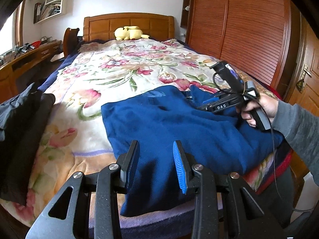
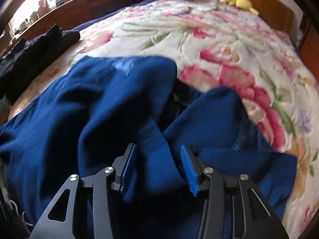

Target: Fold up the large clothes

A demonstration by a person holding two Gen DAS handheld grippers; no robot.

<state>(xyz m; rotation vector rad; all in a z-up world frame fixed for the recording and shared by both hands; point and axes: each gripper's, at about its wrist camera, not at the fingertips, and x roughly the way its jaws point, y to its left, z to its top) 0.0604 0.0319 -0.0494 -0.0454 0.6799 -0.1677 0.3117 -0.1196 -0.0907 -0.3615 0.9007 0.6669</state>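
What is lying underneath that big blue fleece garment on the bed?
The blue fleece garment lies on a floral plush blanket, which shows all around it. A red fabric edge peeks out near the bed's corner. Whatever sits directly beneath the garment's middle is covered.

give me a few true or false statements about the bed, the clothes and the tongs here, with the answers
1. The blue garment lies on the floral blanket. True.
2. The left tongs are clamped shut on the blue garment. False: their jaws stand apart over the cloth, gripping nothing.
3. A yellow plush toy sits by the wooden headboard. True.
4. The dark clothing is piled on top of the blue garment. False: it lies apart from it, at the blanket's left edge.
5. The right tongs are open, with blue cloth between the jaws. True.
6. The wardrobe doors stand open. False: the slatted doors are closed.
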